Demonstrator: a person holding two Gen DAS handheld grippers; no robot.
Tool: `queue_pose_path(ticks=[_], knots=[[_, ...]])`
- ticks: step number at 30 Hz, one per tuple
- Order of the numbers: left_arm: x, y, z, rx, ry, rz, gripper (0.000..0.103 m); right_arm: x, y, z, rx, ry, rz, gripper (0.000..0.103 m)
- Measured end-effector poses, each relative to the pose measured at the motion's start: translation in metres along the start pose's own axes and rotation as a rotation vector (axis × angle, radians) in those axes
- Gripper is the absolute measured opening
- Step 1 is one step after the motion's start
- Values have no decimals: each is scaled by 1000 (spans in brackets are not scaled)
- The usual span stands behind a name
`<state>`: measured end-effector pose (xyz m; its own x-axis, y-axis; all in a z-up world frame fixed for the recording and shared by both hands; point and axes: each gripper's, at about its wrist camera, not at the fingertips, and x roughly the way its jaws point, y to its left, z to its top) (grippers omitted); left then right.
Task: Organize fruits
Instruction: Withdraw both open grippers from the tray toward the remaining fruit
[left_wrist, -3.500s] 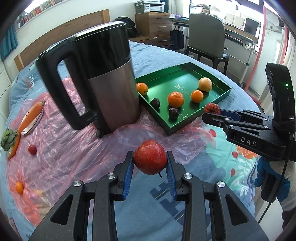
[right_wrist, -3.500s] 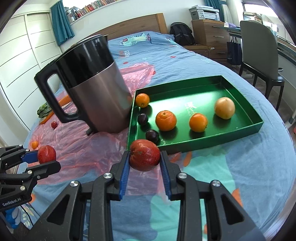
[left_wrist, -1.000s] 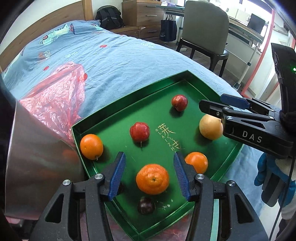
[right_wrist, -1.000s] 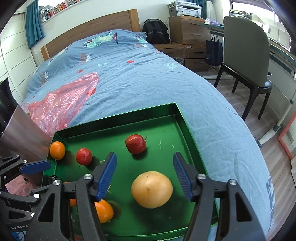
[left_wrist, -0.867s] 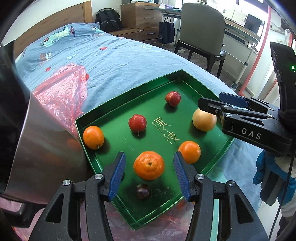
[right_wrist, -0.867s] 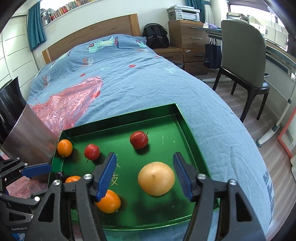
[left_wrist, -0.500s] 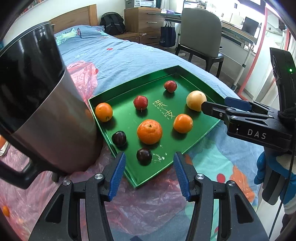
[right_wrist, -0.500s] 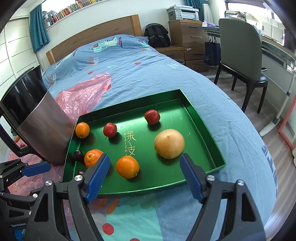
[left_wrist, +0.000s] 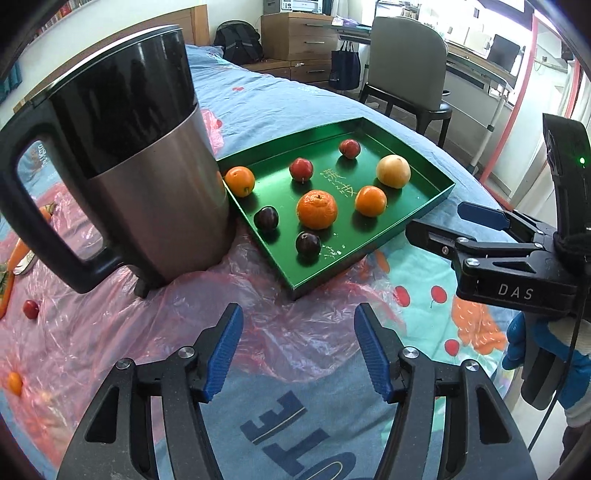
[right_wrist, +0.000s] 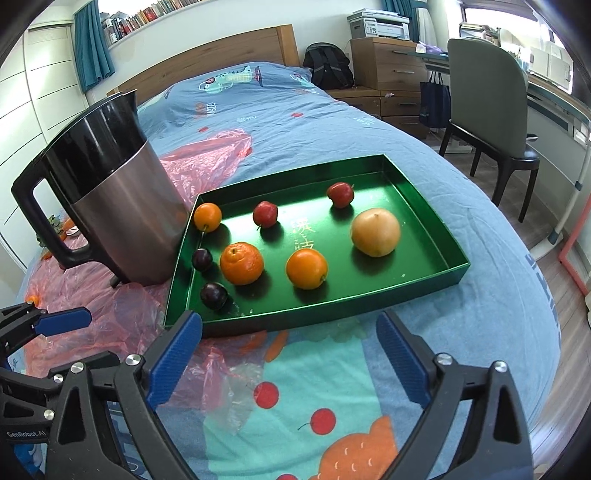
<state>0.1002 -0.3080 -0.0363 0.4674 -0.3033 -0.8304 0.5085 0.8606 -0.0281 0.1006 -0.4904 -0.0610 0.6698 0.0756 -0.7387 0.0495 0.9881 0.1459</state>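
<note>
The left gripper (left_wrist: 298, 347) hangs over the bedspread with jaws wide and nothing between them; the right gripper (right_wrist: 289, 360) is likewise spread wide and empty, just short of the green tray (right_wrist: 448, 275); inside the tray lie two red apples (right_wrist: 265, 213), three oranges (right_wrist: 241, 263), a pale pear (right_wrist: 375, 232) and two dark plums (right_wrist: 213, 295), all apart; a steel kettle (right_wrist: 122, 206) stands touching the tray's left edge on pink plastic sheeting (left_wrist: 110, 332).

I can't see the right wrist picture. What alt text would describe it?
A green tray on a blue bedspread holds eight fruits: three oranges, two red apples, two dark plums and a yellow pear. A steel kettle stands beside it, and the open right claw hovers empty in front.
</note>
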Motion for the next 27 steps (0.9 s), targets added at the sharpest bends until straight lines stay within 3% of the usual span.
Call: queue_pose_path(ticks=[7,27], knots=[[-16,15,-18,-25,0,36,61,-6,21,-16,-6,18,26,103],[-57,47,-59,-34,-34,122,62,-24,92,-55,-130,81,108,103]])
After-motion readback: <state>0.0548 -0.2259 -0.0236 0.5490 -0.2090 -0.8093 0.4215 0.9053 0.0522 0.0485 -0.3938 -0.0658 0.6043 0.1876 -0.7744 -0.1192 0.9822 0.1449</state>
